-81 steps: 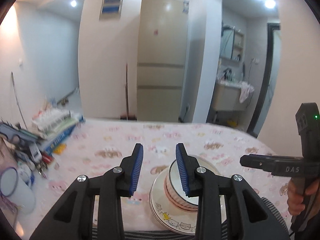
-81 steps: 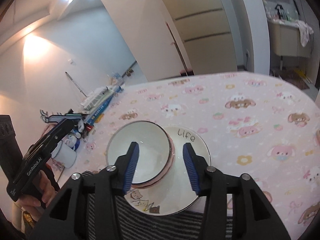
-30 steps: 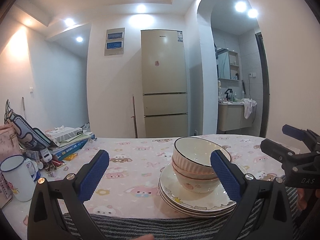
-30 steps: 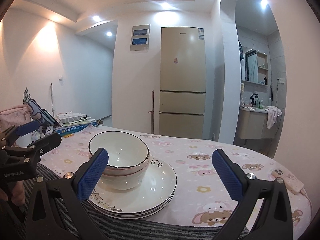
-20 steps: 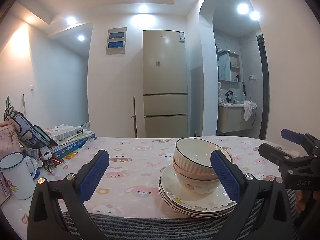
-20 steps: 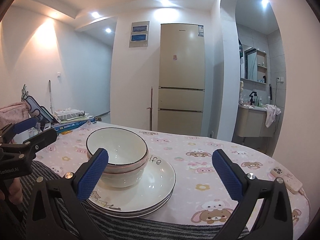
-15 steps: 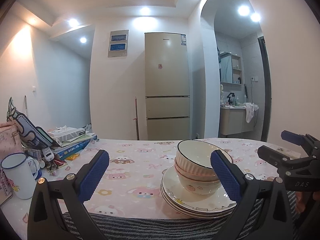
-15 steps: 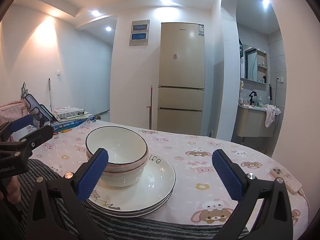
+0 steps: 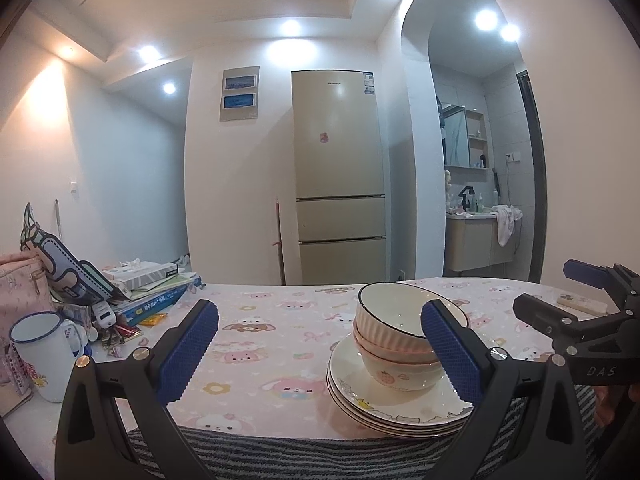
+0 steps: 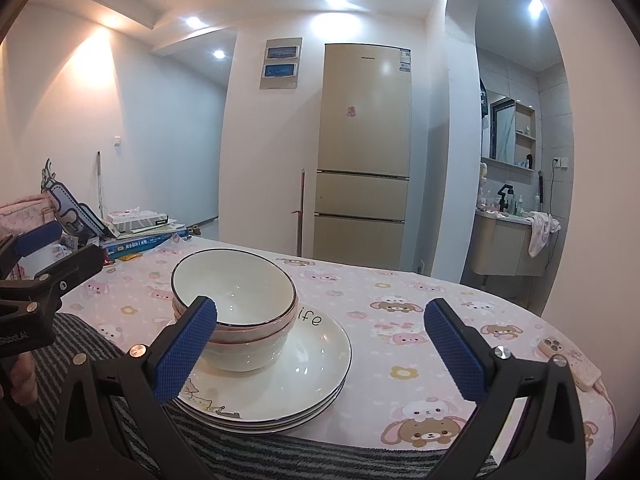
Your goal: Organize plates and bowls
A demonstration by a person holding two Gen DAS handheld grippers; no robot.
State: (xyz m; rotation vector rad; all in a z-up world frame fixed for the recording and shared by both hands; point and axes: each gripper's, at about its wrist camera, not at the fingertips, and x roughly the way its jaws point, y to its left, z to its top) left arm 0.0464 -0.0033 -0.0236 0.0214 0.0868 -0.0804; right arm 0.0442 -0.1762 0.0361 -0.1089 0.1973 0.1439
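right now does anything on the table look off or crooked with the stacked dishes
Mostly tidy. The nested bowls sit off-centre on the plate stack, toward its left side in the right wrist view. The plates also sit close to the table's near edge. No chips or spills show. Both grippers, left and right, are open.

Counter (image 9: 280,344) w/ pink cartoon cloth — white enamel mug (image 9: 40,354), book stack (image 9: 154,286), pink bag (image 9: 18,280) at left; phone (image 10: 570,362) at right. Beige fridge (image 9: 338,208) behind.
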